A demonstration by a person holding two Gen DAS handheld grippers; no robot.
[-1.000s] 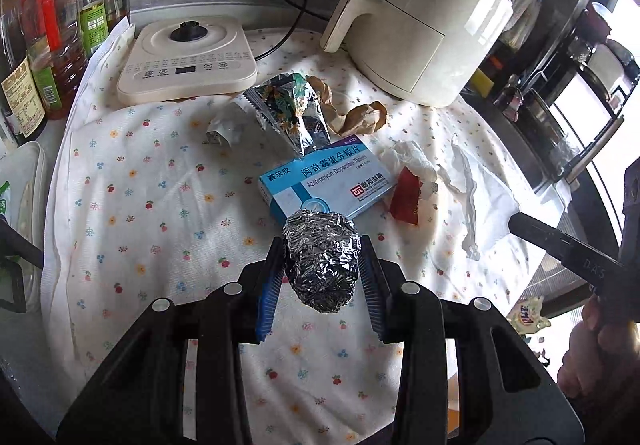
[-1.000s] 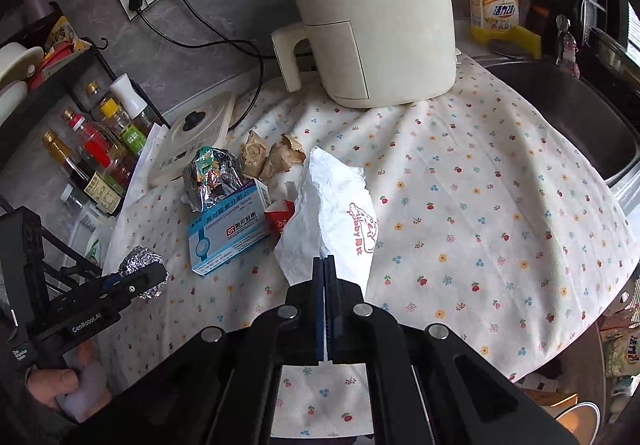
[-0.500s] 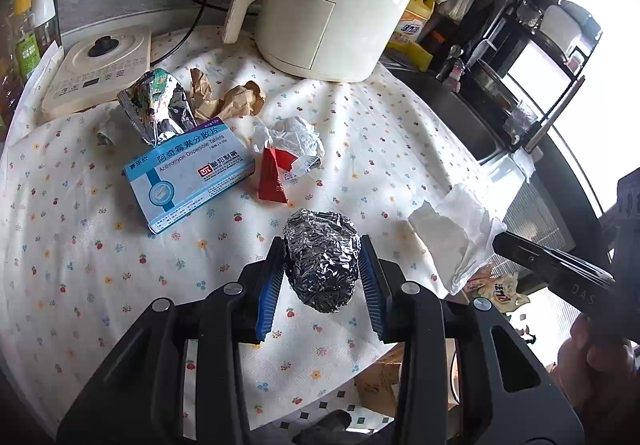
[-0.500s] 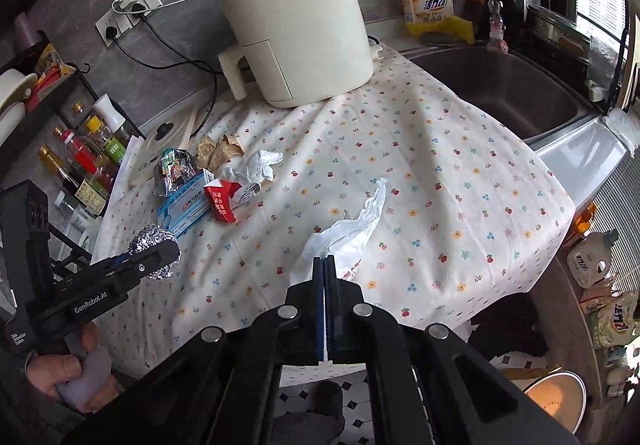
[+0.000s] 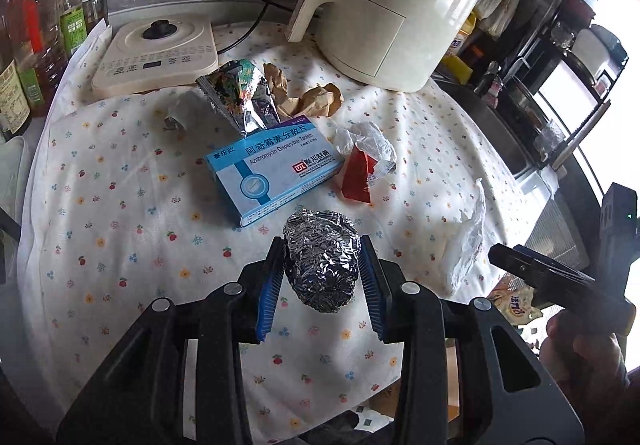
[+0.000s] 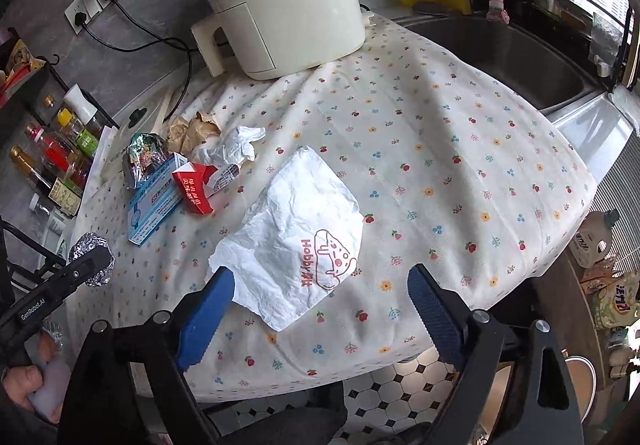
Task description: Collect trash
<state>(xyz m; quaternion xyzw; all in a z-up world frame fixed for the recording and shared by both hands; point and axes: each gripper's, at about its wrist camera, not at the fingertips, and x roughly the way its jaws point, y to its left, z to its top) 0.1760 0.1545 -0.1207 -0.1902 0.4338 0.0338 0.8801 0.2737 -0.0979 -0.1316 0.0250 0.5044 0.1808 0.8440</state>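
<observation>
- Left wrist view: left tongs [image 5: 322,277] clamped on a foil ball [image 5: 322,259], held above the near part of the bench [image 5: 120,237]; blue pads press both its sides.
- Right wrist view: right tongs [image 6: 320,309] wide apart, holding nothing. Between and just beyond the tips lies a white wrapper [image 6: 296,233] with a red print, flat on the floral cloth near the bench's front edge.
- Farther out on the cloth, a loose cluster of trash: red carton [image 6: 194,191], blue pill box [image 5: 274,169], crumpled white paper [image 6: 234,149], foil snack bag [image 5: 240,97], brown paper wads [image 5: 310,95]. Carton and pill box look to be touching; the snack bag leans at the box's far corner.
- Behind the cluster: air fryer [image 5: 388,17], flat cooker [image 5: 156,53], oil bottles [image 5: 44,29] at the left edge. Sink [image 6: 500,53] to the right of the cloth.
- Step in hand, as I judge it: gathering pieces one per hand. Foil ball is secured; wrapper is not gripped.
- Next move likely: lower the right tongs and pinch the wrapper's near edge. Thin paper lying flat is hard to catch, so a raised crease or corner is the better bite.
- No bin visible in either view; drop-off place cannot be told.
</observation>
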